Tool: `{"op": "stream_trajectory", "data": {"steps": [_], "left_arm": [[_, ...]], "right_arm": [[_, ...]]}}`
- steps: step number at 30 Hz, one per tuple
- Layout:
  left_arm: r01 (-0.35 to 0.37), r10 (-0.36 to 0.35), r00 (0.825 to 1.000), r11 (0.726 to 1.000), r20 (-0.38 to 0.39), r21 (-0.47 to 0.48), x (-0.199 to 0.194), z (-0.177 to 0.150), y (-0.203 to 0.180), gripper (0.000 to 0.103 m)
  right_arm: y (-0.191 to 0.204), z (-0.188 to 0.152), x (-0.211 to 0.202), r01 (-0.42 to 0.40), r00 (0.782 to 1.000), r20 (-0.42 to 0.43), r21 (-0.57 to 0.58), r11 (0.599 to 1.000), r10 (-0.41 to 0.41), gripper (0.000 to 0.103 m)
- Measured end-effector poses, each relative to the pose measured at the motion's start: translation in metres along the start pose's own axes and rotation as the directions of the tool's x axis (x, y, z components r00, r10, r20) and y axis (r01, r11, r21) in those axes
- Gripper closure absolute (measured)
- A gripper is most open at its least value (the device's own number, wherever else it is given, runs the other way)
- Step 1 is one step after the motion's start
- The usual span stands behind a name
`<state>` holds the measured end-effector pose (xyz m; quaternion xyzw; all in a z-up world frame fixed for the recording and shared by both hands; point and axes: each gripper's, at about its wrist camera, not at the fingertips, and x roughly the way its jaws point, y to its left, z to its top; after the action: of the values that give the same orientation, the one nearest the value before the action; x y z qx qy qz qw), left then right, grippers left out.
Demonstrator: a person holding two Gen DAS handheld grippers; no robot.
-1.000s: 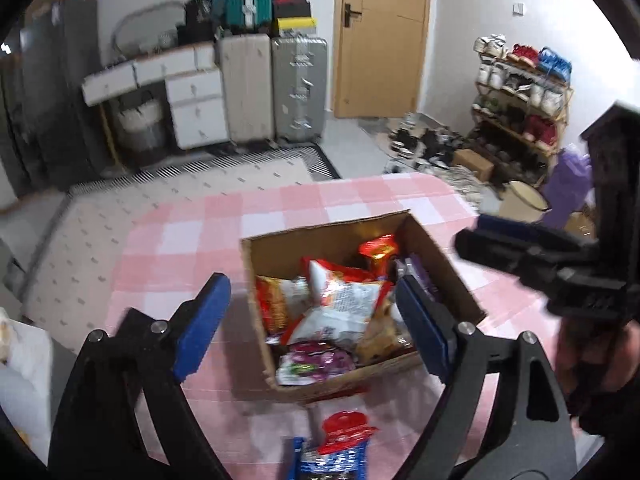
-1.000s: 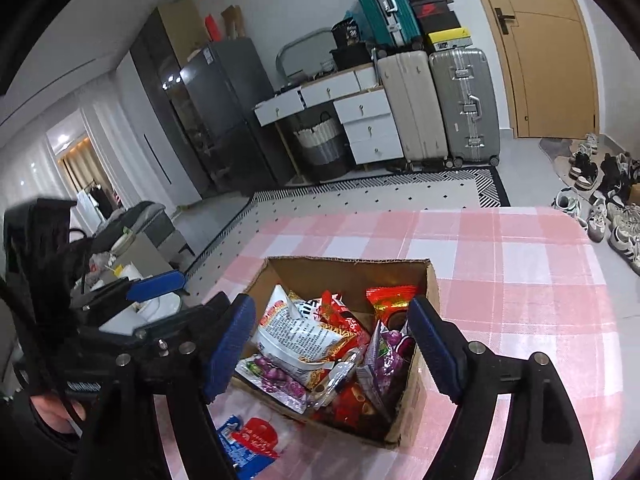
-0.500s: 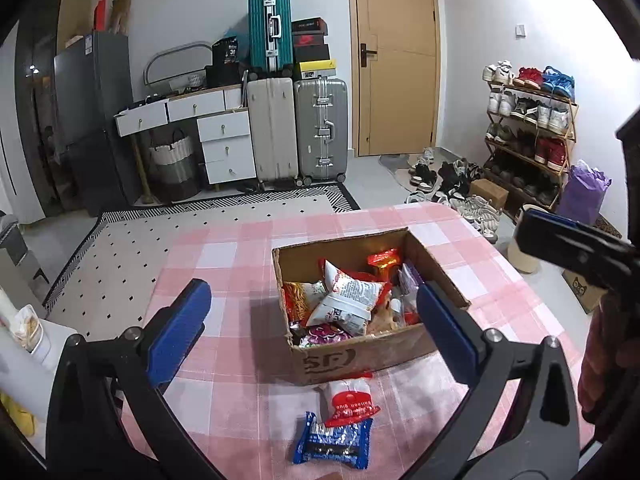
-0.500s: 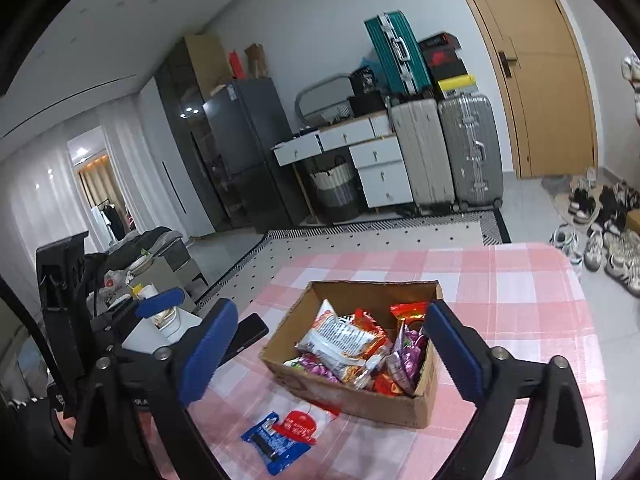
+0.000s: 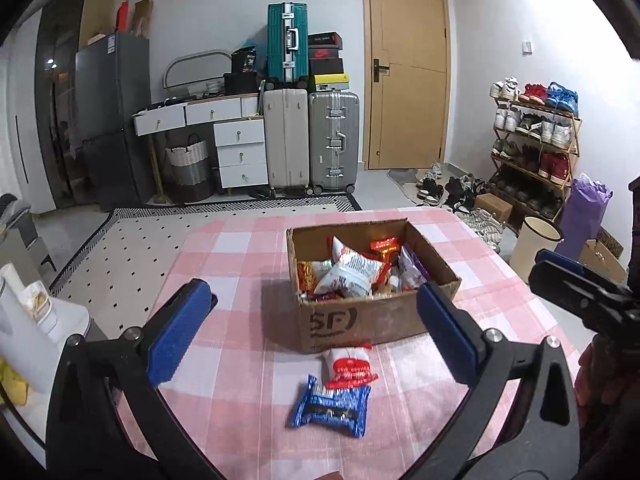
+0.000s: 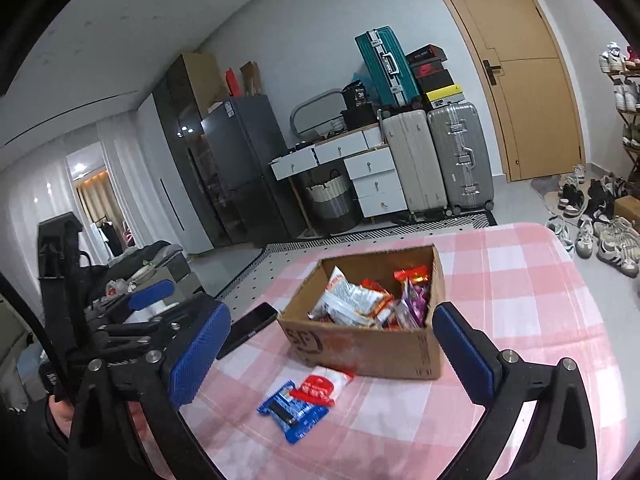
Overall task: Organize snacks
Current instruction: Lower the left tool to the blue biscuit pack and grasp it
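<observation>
On the surface (image 5: pixel 224 360), which wears a pink and white checked cloth, the biggest thing is the cardboard box (image 5: pixel 360 322), standing near the middle with its top open. Inside it lie many snack packets (image 5: pixel 352 270) in a loose heap: a white one on top, a red one behind it, a purple one at the right wall, and more below that I cannot tell apart. I judge that most of the work is already done, because almost all the snacks are in the box. Two are not yet inside. The red and white packet (image 5: pixel 352 368) lies just in front of the box, close to its front wall, and the blue packet (image 5: pixel 330 406) lies nearer to the person, its edge touching or a little under the red and white one. A dark phone (image 6: pixel 248 328) lies on the cloth to the left of the box and seems no part of the task. The left hand-held gripper (image 5: pixel 316 328) has its jaws wide apart and carries nothing, and it is above the two loose packets. The right hand-held gripper (image 6: pixel 332 352) is also spread wide and empty. What is left, in my judgement, is to lift these two packets and put them in the box.
</observation>
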<state>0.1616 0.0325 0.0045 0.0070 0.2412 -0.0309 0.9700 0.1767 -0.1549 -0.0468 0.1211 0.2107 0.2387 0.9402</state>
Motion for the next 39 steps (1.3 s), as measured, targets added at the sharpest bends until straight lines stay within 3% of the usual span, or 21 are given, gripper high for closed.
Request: {"op": "stream_trajectory", "data": {"steps": [11,15,28,36,39], "left_arm": [[-0.020,0.020,1.000,0.999,0.018,-0.032,-0.016,-0.052,-0.001,0.000],[-0.011,0.010,1.000,0.997,-0.019,-0.074,-0.007,-0.071,0.006,0.000],[0.017,-0.025,0.993,0.997,-0.118,-0.072,0.028,-0.114,0.009,0.000],[0.030,-0.038,0.978,0.999,-0.207,-0.045,0.063,-0.133,0.005,0.000],[-0.003,-0.005,0.970,1.000,-0.243,-0.031,0.078,-0.137,0.002,0.000]], "right_arm": [[0.000,-0.042,0.002,0.010,1.000,-0.024,-0.019,1.000,-0.011,0.000],[-0.001,-0.056,0.007,0.006,0.999,-0.041,-0.005,1.000,-0.006,0.000],[-0.009,-0.098,0.020,-0.004,0.996,-0.087,0.008,1.000,0.004,0.000],[-0.019,-0.110,0.032,-0.011,0.992,-0.126,0.033,0.999,0.015,0.000],[-0.020,-0.115,0.036,-0.007,0.990,-0.142,0.033,0.999,0.012,0.000]]}}
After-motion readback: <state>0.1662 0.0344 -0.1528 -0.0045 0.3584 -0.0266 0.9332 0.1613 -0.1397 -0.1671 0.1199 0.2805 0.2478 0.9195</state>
